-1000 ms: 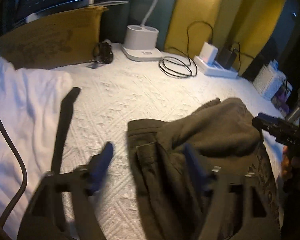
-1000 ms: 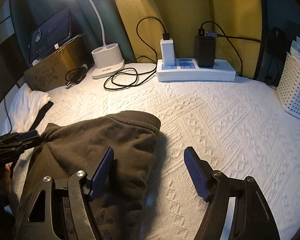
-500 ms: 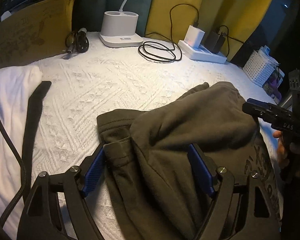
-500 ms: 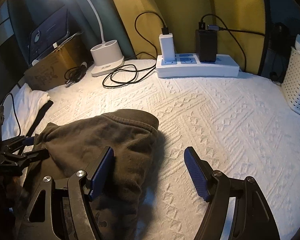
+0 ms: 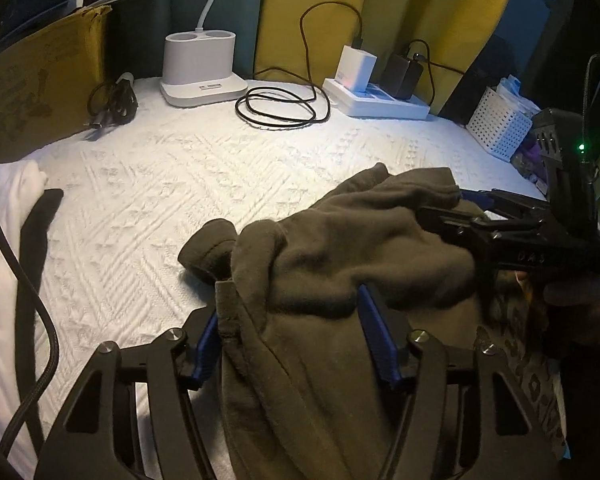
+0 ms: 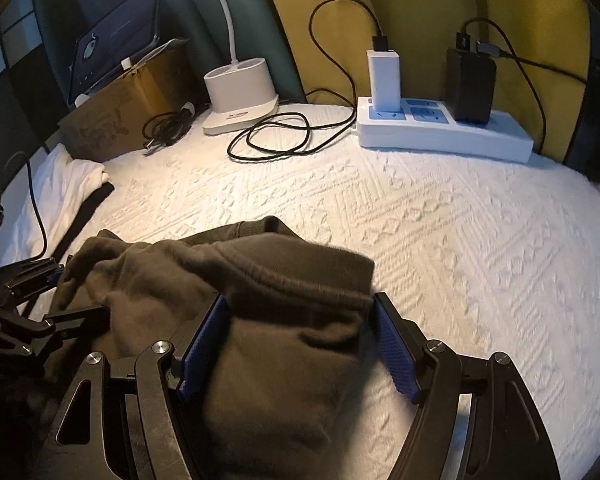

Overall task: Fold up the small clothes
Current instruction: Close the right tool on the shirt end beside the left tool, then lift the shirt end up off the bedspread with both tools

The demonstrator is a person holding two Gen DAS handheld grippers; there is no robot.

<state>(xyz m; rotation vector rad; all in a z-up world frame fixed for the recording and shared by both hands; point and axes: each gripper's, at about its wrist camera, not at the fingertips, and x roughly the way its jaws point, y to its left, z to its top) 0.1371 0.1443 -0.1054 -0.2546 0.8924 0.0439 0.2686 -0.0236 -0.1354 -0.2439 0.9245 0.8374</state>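
A dark olive fleece garment (image 5: pixel 340 248) lies bunched on the white textured cover (image 5: pixel 160 184). My left gripper (image 5: pixel 292 336) straddles its near left edge. Its jaws are closing with cloth between them, and the left pad sits at a seamed hem; no firm pinch shows. In the right wrist view the same garment (image 6: pixel 220 272) fills the span of my right gripper (image 6: pixel 300 344), whose jaws stand wide over the cuffed right corner. The right gripper (image 5: pixel 452 206) reaches in from the right edge of the left wrist view, held by a hand (image 5: pixel 572 304). The left gripper (image 6: pixel 40 292) shows at the far left.
Folded white cloth (image 5: pixel 8 200) and a black strap (image 5: pixel 36 232) lie at the left. Along the back stand a cardboard box (image 5: pixel 40 80), a white lamp base (image 5: pixel 200 68), a coiled black cable (image 5: pixel 280 108) and a power strip (image 5: pixel 376 104). A white basket (image 5: pixel 500 128) stands at the right.
Both grippers have come down and forward onto the garment. The left jaws have narrowed around its edge, and the cloth has bunched up higher between the two grippers.
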